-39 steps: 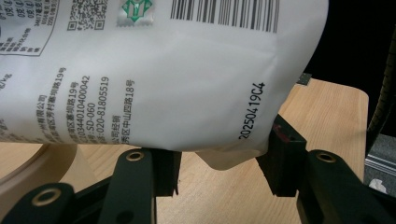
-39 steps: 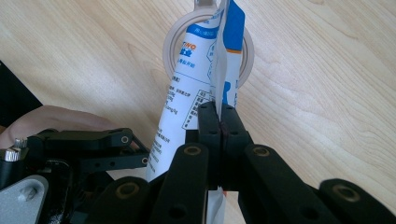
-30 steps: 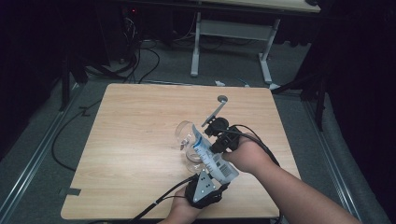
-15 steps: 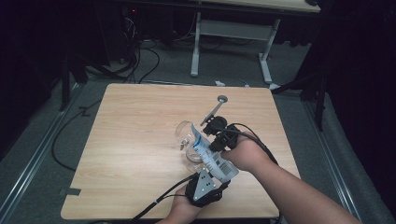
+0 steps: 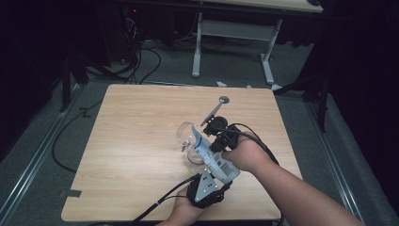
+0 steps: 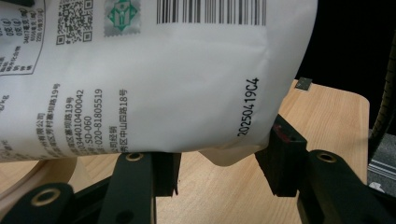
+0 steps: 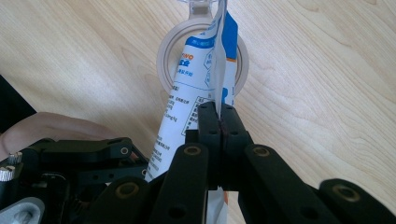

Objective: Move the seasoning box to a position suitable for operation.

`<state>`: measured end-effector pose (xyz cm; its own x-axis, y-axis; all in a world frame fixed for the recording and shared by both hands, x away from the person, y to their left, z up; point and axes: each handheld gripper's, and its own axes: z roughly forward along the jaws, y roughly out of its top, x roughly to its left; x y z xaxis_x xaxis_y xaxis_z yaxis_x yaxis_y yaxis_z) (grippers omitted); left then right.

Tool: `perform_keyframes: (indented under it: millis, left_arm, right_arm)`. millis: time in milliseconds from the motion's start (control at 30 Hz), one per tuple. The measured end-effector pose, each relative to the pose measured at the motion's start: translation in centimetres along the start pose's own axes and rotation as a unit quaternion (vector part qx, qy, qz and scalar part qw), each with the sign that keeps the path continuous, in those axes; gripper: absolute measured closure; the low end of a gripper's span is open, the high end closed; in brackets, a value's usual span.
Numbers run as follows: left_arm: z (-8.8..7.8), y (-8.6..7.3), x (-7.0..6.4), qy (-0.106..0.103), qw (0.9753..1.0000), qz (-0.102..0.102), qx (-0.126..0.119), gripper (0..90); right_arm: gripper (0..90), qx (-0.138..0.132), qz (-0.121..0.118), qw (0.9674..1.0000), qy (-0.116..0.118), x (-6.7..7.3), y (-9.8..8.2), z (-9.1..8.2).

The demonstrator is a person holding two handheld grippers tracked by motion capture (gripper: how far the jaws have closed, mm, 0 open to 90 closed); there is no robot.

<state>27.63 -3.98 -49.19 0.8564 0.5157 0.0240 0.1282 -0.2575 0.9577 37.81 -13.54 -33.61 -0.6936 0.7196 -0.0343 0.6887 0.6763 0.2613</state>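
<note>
A white and blue pouch point(image 5: 212, 157) hangs tilted, its top end down in the mouth of a clear glass jar point(image 5: 185, 135) on the wooden table point(image 5: 136, 141). My right gripper point(image 5: 209, 141) is shut on the pouch's side seam point(image 7: 219, 93), right above the jar's rim point(image 7: 161, 58). My left gripper point(image 5: 220, 173), under its grey plate, holds the pouch's bottom end. In the left gripper view the jaws stand a little apart around the bulging bottom corner of the pouch point(image 6: 163, 93), and both pads touch it.
A metal spoon point(image 5: 214, 112) lies just beyond the jar, towards the table's far right. Cables trail from both grippers over the near edge. A second table's legs point(image 5: 197, 47) stand on the floor beyond.
</note>
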Motion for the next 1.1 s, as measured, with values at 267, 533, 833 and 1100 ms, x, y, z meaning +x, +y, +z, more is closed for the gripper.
perform_keyframes:
  millis: [267,533,833,1100]
  left_arm:
    - [0.01,0.14,-0.01,-0.001,1.0000,0.000,-0.002,54.2]
    - [0.08,0.24,0.00,-0.001,1.0000,-0.002,-0.005,54.2]
    - [0.04,0.38,0.01,-0.002,1.0000,0.000,-0.005,54.2]
    - [0.04,0.48,-0.05,-0.001,1.0000,0.001,-0.008,54.3]
  right_arm:
    - [90.0,0.001,-0.002,1.0000,-0.002,0.02,0.16,-0.15]
    - [90.0,0.000,-0.002,1.0000,-0.003,0.00,0.24,-0.15]
    - [90.0,-0.001,-0.005,1.0000,-0.005,0.03,0.37,-0.21]
    - [90.0,-0.001,-0.006,1.0000,-0.003,0.08,0.41,-0.38]
